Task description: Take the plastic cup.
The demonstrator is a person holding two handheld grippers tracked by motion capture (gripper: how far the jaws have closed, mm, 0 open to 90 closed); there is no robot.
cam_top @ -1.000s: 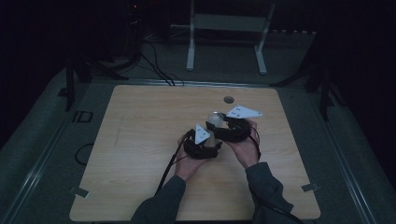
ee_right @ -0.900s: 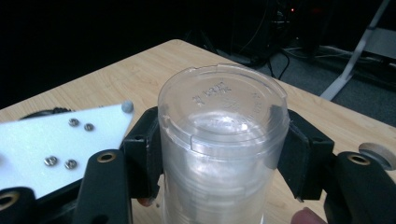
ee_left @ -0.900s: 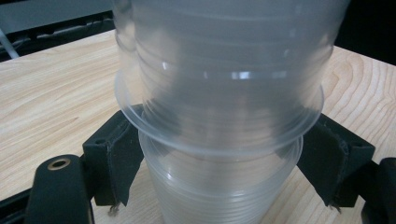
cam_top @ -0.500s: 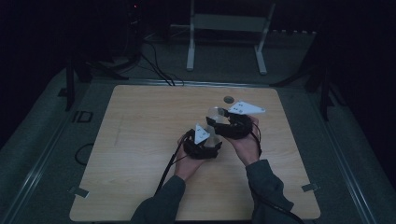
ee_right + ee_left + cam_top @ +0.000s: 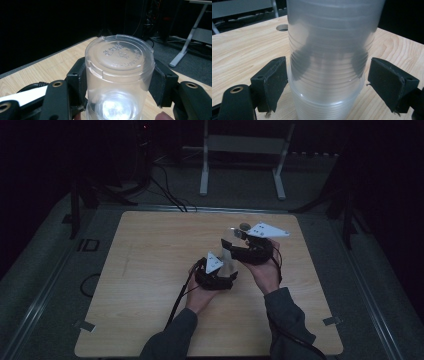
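Note:
A stack of clear plastic cups (image 5: 324, 105) stands upside down on the wooden table (image 5: 150, 270). My left gripper (image 5: 325, 82) is open around the stack, its left jaw at the cup wall and its right jaw a little apart from it. The top cup (image 5: 119, 53), bottom up with embossed lettering, is pinched between both jaws of my right gripper (image 5: 118, 80). In the high view the right gripper (image 5: 231, 242) holds that cup (image 5: 226, 254) just beyond and above the left gripper (image 5: 229, 270). The top cup (image 5: 332, 37) still overlaps the cups under it.
A round hole (image 5: 244, 226) sits in the table near its far edge, just behind the right gripper. A white metal stand (image 5: 245, 145) and cables (image 5: 165, 185) are on the floor beyond the table. The room around is dark.
The right gripper has risen and moved toward the far edge with the top cup, drawing it up off the stack. The left gripper has stayed in place.

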